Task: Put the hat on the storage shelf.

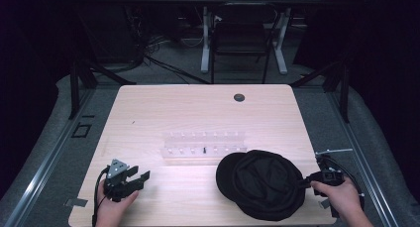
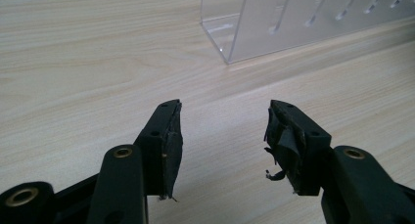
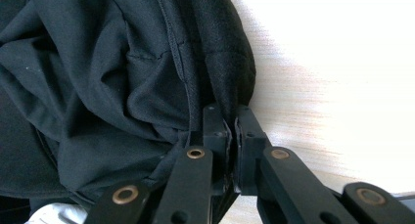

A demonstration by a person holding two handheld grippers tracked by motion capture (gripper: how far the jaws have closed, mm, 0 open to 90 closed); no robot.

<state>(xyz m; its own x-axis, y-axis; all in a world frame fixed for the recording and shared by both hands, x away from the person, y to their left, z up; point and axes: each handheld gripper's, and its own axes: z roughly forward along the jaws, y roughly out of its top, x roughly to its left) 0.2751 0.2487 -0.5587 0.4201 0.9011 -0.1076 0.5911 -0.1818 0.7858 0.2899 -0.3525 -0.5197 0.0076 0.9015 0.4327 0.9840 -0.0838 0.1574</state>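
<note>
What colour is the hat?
Plain black hat, clearest in the right gripper view.

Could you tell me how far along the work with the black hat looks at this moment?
Done: the right gripper is shut on the rim of the black hat, which lies on the table in front of the clear rack. In hand: that pinch on the hat's right edge. Left: the hat is not yet lifted, and the left gripper rests open, holding nothing.

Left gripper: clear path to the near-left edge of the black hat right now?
Probably yes. The left gripper is open and holds nothing, with bare table between it and the hat. The right gripper pinches the hat's opposite edge, and the clear rack sits farther back.
</note>
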